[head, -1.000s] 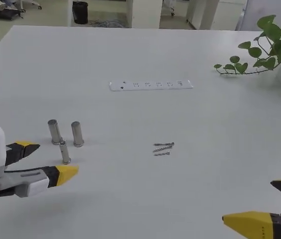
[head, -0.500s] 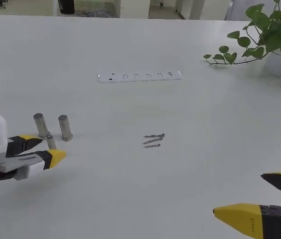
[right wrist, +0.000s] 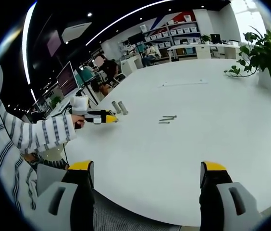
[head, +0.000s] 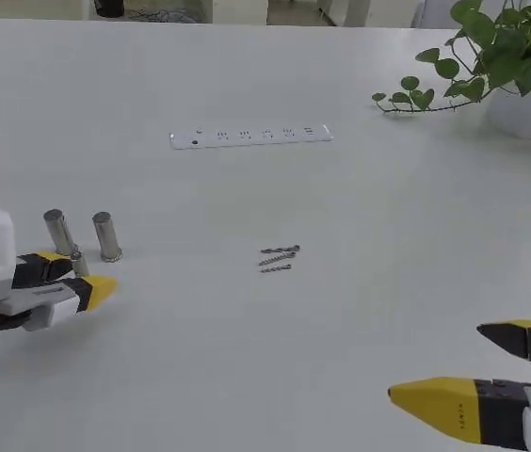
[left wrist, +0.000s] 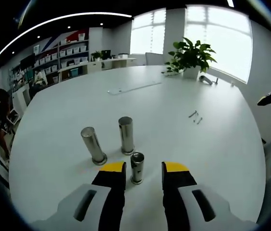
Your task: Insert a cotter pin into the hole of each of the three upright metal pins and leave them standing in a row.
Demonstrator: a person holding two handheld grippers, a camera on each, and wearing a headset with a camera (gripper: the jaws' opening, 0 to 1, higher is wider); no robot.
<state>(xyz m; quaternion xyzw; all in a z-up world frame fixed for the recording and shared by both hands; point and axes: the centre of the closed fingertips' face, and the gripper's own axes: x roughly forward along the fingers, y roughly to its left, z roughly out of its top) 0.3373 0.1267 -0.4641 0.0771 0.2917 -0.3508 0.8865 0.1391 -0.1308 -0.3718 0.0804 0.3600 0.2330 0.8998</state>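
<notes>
White desk [head: 247, 75], one item, with a white power strip [head: 250, 137] lying flat on it; I take the strip as my reference for everything listed. Steel-grey metal pins, three items, all upright, on my side of the strip and out past its left end: the left pin [head: 56, 232] and the middle pin [head: 106, 235] stand side by side and apart, and the nearest pin [head: 78, 262] stands just in front of the gap between them, farthest of the three from the strip. Cotter pins [head: 279, 258], three items, lying close together on the desk, on my side of the strip roughly below its right half, none of them in a metal pin. Left hand-held gripper [head: 82, 271], yellow-tipped, on my side of the strip and beyond its left end: in the left gripper view its jaws are spread, one on each side of the nearest pin, with a sliver of desk showing between each jaw and the pin. Right hand-held gripper [head: 435, 363], well off from the strip towards me and past its right end: jaws spread wide, nothing between them. Green potted plant [head: 501, 47], one item, well beyond the strip's right end. Striped sleeve [right wrist: 39, 134], seen in the right gripper view behind the left hand-held gripper.
</notes>
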